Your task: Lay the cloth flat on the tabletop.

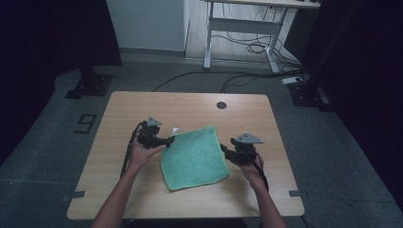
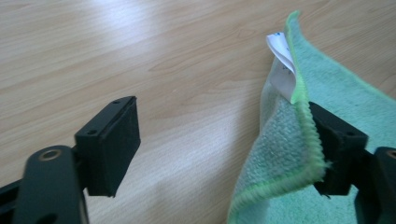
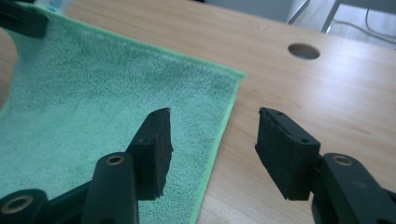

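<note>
Open left tongs (image 2: 224, 149), green cloth (image 2: 289, 154) corner against one jaw, wooden table (image 2: 140, 56)

Green cloth (image 1: 194, 156), white tag (image 2: 282, 67), pale wood table (image 1: 142, 107).

Both tongs (image 1: 172, 139) (image 1: 223, 150) apparently agape
</note>
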The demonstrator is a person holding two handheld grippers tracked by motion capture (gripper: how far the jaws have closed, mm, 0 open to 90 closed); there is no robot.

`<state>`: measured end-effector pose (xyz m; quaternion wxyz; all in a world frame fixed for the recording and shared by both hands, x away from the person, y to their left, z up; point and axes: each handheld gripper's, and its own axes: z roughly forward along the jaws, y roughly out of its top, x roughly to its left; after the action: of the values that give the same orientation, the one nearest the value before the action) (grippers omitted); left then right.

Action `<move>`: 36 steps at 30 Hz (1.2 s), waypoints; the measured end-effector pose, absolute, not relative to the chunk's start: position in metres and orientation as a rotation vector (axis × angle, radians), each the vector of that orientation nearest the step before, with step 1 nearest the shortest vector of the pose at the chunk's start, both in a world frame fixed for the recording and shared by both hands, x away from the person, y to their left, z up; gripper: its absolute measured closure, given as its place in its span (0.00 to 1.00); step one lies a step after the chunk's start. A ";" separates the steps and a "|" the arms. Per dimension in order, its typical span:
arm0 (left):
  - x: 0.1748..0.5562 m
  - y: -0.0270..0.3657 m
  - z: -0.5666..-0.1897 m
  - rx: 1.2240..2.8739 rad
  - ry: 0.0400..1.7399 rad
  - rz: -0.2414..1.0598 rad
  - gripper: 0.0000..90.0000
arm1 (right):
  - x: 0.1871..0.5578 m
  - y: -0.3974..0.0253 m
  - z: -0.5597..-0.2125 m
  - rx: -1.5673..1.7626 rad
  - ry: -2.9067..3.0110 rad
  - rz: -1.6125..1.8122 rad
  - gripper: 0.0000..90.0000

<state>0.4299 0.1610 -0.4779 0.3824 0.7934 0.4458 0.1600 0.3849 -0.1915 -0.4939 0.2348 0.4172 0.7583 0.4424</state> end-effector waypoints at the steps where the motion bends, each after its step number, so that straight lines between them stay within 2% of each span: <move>1: 0.432 0.162 -0.478 2.021 1.133 0.385 0.22 | 0.385 -0.192 -0.494 1.145 2.081 1.214 0.52; 4: 0.433 0.163 -0.478 2.025 1.141 0.392 0.17 | 0.389 -0.190 -0.500 1.162 2.090 1.207 0.53; 8: 0.431 0.167 -0.472 2.014 1.111 0.386 0.16 | 0.388 -0.190 -0.500 1.159 2.098 1.213 0.54; 12: 0.430 0.170 -0.468 2.021 1.080 0.323 0.11 | 0.383 -0.188 -0.500 1.147 2.117 1.233 0.55; 18: 0.424 0.167 -0.466 2.039 1.090 0.360 0.12 | 0.383 -0.184 -0.506 1.155 2.132 1.224 0.56; 26: 0.400 0.160 -0.466 2.032 1.064 0.378 0.19 | 0.384 -0.182 -0.507 1.150 2.148 1.217 0.56; 29: 0.389 0.155 -0.472 2.048 1.040 0.368 0.26 | 0.384 -0.178 -0.511 1.153 2.171 1.213 0.56; 30: 0.386 0.154 -0.475 2.059 1.032 0.362 0.32 | 0.384 -0.176 -0.514 1.157 2.181 1.207 0.56; 36: 0.377 0.141 -0.505 2.148 1.015 0.317 0.39 | 0.383 -0.168 -0.522 1.143 2.214 1.193 0.57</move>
<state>0.3771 0.1411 -0.5048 0.3641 0.8347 0.3944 0.1233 0.3826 -0.1680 -0.5220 0.1883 0.4065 0.7871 0.4240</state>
